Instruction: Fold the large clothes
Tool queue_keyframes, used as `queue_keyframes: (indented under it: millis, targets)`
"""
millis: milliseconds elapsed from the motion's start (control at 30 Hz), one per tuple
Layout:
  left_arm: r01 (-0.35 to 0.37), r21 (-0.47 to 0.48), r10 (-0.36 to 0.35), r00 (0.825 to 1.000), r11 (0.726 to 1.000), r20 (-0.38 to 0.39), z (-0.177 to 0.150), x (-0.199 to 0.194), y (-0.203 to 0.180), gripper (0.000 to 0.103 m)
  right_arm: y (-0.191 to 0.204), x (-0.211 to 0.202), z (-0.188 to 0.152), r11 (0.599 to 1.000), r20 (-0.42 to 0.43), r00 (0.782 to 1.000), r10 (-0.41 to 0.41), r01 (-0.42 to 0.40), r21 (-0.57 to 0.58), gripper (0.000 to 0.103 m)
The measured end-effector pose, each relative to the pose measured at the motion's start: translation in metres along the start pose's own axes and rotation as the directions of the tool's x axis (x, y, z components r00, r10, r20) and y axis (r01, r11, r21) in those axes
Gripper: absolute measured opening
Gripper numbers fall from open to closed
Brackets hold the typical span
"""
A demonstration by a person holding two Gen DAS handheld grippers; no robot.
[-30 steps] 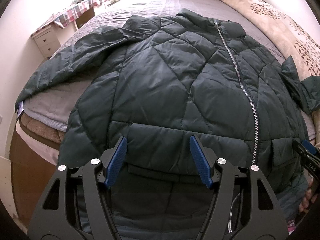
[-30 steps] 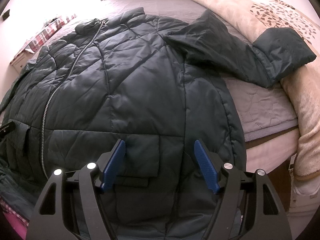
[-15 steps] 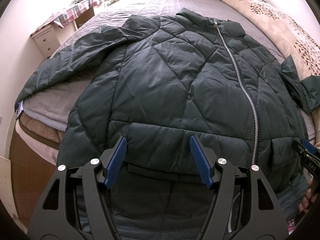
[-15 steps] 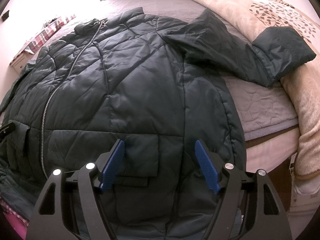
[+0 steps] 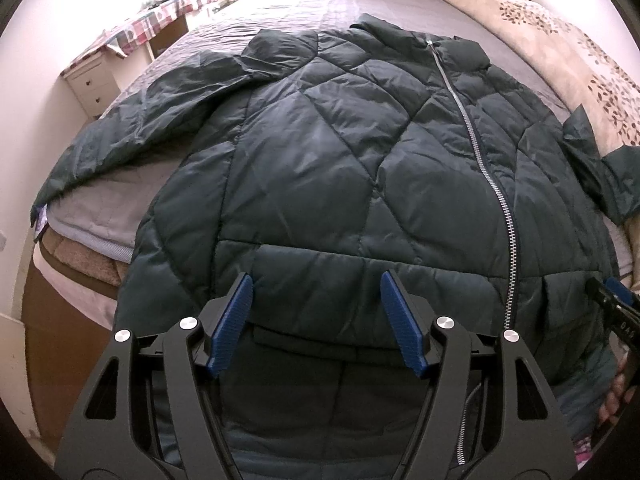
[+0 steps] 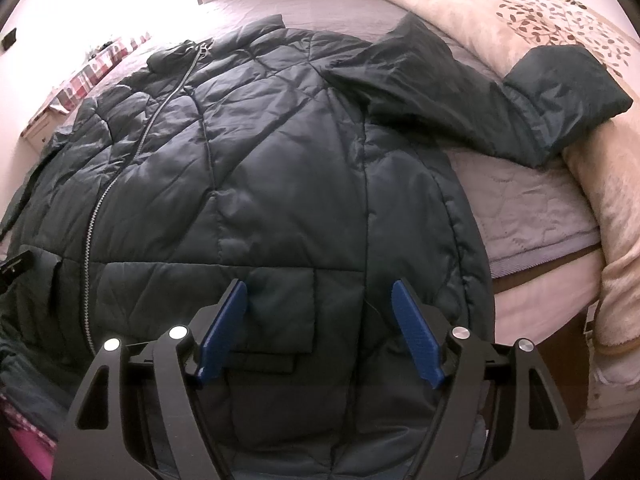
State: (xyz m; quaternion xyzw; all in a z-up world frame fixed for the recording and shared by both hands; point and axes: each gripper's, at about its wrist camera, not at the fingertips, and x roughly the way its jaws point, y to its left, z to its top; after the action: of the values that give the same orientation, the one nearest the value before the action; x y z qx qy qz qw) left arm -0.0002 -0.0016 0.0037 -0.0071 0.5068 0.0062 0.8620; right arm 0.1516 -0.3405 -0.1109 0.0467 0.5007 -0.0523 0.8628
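Observation:
A dark green quilted puffer jacket (image 5: 340, 168) lies front up on the bed, zipped with a silver zipper (image 5: 492, 184), its hem hanging over the bed's near edge. It also fills the right wrist view (image 6: 280, 184). Its left sleeve (image 5: 132, 128) spreads out to the left; its right sleeve (image 6: 500, 96) spreads right onto the blanket. My left gripper (image 5: 316, 284) is open and empty over the left pocket flap. My right gripper (image 6: 320, 292) is open and empty over the right pocket (image 6: 280, 304). The right gripper's tip also shows at the left wrist view's edge (image 5: 612, 300).
The bed has a grey quilted cover (image 5: 320, 12). A beige leaf-print blanket (image 6: 520, 12) lies along its right side. A white nightstand (image 5: 92, 84) and a table with a plaid cloth (image 5: 148, 24) stand at the left by the wall.
Almost nothing: both grippers stay open over the jacket's lower front, with only a very slight drift of the views.

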Motion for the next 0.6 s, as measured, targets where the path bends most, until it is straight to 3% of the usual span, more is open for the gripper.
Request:
queue_keyframes:
  millis: [600]
  targets:
    - [-0.005, 0.005, 0.005, 1.000, 1.000, -0.002, -0.0018, 0.0012, -0.0008, 0.070, -0.0003, 0.0009, 0.0000, 1.000, -0.003, 1.000, 0.021, -0.021, 0.018, 0.075]
